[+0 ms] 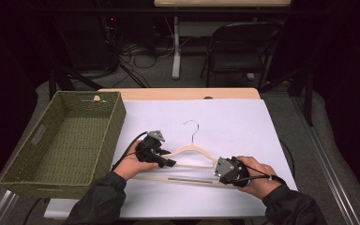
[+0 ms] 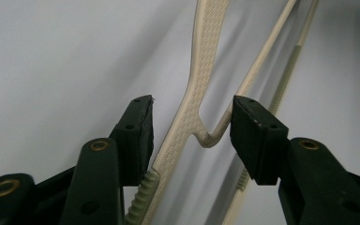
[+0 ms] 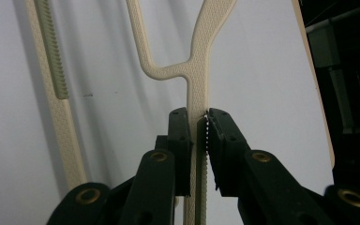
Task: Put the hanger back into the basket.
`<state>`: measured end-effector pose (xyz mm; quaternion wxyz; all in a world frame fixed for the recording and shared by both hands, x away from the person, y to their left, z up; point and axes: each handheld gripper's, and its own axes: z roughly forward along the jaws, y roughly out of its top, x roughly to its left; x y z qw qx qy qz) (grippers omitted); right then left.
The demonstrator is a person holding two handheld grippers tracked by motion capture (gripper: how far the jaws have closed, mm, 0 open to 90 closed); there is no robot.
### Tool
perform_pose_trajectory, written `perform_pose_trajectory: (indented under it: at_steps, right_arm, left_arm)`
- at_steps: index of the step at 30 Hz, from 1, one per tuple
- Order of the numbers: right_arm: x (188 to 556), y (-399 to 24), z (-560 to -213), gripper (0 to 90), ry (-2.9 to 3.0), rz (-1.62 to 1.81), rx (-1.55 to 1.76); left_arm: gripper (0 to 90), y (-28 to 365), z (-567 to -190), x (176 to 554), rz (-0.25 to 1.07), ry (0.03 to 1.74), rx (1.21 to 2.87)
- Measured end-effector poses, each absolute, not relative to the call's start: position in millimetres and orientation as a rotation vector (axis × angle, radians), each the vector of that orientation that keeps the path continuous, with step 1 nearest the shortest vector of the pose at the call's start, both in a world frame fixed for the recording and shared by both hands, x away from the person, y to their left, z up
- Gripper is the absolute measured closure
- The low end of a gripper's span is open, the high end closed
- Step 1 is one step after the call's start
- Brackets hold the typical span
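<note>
Your right gripper [image 3: 198, 123] had its jaws clamped on the cream hanger's [image 1: 191, 151] right shoulder while it lay lengthwise across the white desk [image 1: 243, 117], and your left gripper [image 2: 191, 123], half open, straddled the left shoulder without yet pressing it.

Cream textured plastic hanger [image 2: 201, 70], metal hook [image 1: 193, 127], matt white tabletop [image 1: 243, 122], woven green basket [image 1: 115, 124]
</note>
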<state>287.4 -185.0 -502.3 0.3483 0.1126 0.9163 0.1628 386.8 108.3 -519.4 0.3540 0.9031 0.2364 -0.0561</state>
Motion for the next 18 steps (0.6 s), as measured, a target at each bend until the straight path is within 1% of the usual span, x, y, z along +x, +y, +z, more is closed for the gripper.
perform_pose_trajectory:
  at_steps: [1,4,5,6,7,9,10,13,18]
  right_arm:
    - [287.0,-184.5,-502.7,79.8,2.373,0.42,0.292]
    - [287.1,-184.7,-501.0,80.0,2.37,0.433,0.294]
    - [287.0,-184.7,-500.1,80.3,2.365,0.438,0.296]
    - [286.1,-184.9,-498.3,90.0,2.333,0.437,0.304]
    - [287.3,-185.7,-491.1,90.0,2.319,0.48,0.321]
    - [288.0,-185.6,-489.0,90.0,2.321,0.501,0.329]
    - [288.7,-184.7,-485.5,90.0,2.325,0.501,0.331]
    - [288.5,-183.7,-487.6,90.0,2.327,0.494,0.323]
    - [286.1,-186.5,-489.7,88.6,2.322,0.527,0.335]
  left_arm:
    - [54.6,108.5,-517.6,384.4,-0.134,0.603,2.344]
    - [57.2,110.4,-516.6,383.6,-0.16,0.581,2.331]
    - [62.9,111.2,-514.8,382.1,-0.147,0.578,2.346]
    - [62.9,111.6,-515.7,382.4,-0.191,0.566,2.335]
    - [65.5,110.6,-516.7,380.5,-0.203,0.549,2.342]
    - [66.3,110.6,-516.8,380.1,-0.216,0.533,2.337]
    - [68.8,111.3,-515.3,379.2,-0.223,0.531,2.338]
    - [70.8,111.4,-513.3,377.0,-0.208,0.5,2.349]
    - [75.0,112.5,-510.2,374.0,-0.238,0.476,2.359]
